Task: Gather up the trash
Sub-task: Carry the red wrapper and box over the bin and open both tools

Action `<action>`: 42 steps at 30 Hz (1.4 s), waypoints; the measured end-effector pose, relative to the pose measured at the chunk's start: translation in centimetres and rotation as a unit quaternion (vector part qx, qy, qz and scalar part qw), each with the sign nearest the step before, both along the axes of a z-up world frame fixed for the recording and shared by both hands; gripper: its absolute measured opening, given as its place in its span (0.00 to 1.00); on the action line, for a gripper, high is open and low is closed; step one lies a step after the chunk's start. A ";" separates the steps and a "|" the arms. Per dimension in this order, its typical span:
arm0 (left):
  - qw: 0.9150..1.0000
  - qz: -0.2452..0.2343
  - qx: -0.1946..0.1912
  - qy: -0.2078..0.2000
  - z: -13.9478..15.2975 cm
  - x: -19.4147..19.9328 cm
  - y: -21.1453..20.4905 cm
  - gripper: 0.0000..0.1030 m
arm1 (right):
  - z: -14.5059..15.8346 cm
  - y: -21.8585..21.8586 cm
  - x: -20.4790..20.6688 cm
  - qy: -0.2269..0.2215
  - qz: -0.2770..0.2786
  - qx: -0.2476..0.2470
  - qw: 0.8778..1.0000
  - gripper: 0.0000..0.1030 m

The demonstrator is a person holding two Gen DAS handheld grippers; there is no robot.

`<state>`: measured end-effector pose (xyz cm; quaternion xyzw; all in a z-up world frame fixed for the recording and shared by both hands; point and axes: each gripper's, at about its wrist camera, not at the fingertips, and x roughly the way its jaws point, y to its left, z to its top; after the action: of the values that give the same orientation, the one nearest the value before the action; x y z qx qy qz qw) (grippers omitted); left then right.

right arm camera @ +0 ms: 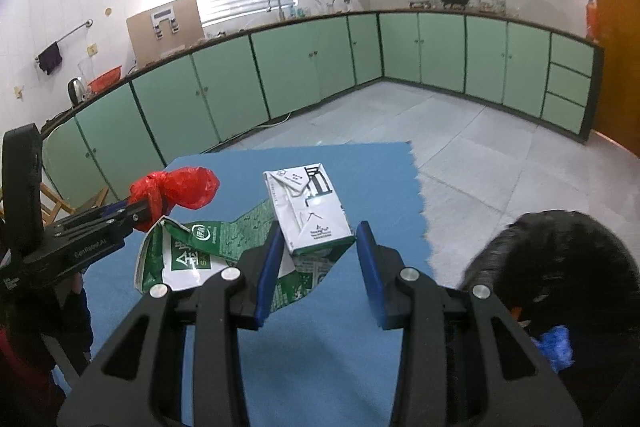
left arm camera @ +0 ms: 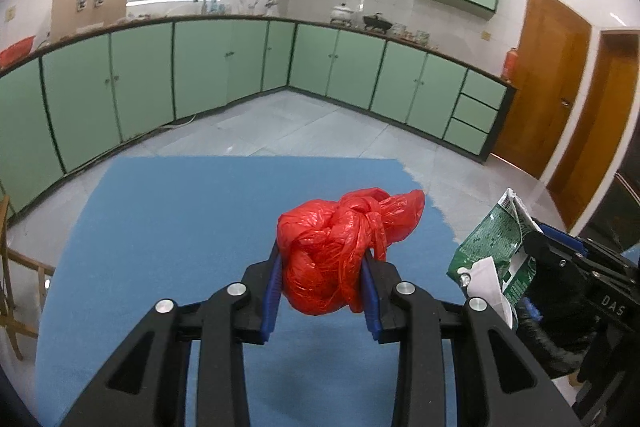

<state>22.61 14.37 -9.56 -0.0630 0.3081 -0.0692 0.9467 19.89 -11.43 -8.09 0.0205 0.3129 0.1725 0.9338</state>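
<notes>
1. Knotted red plastic bag (left arm camera: pixel 340 255) — pinched between the left tool's (left arm camera: pixel 322 289) blue pads, held above the blue counter (left arm camera: pixel 168 227).
2. Torn green-and-white carton (right arm camera: pixel 304 227) — caught in the right tool (right arm camera: pixel 316 267), above the same counter.

You held a thin, crinkled, glossy red plastic bag (left arm camera: pixel 340 251) and a crushed, printed, glossy carton (right arm camera: pixel 308 215). Your bench (left arm camera: pixel 180 211) wore a matt blue cloth, its edge frayed; the cabinet doors (left arm camera: pixel 140 75) looked smooth.
</notes>
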 end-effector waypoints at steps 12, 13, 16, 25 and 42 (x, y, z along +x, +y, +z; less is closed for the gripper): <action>0.997 -0.078 -0.001 -0.025 2.8 -0.6 -10.3 0.33 | 1.6 -9.6 -3.5 -0.023 -0.073 -0.019 0.997 0.31; 0.996 -0.088 -0.001 -0.024 2.8 -0.6 -11.5 0.33 | 1.7 -10.8 -3.8 -0.025 -0.083 -0.019 0.996 0.31; 0.993 -0.111 -0.002 -0.027 2.9 -0.5 -14.1 0.33 | 1.7 -13.1 -4.4 -0.028 -0.105 -0.020 0.994 0.31; 0.986 -0.163 -0.003 -0.024 2.2 -0.3 -21.1 0.33 | 0.4 -19.2 -6.2 -0.024 -0.167 -0.022 0.985 0.31; 0.979 -0.204 0.012 0.009 -2.8 1.2 -29.9 0.33 | -5.0 -26.5 -6.9 0.025 -0.245 -0.015 0.969 0.31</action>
<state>23.81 -15.49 -12.34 0.0119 0.3240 -0.2564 0.9106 12.98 -37.96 -13.13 0.0865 0.3243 -0.0671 0.9396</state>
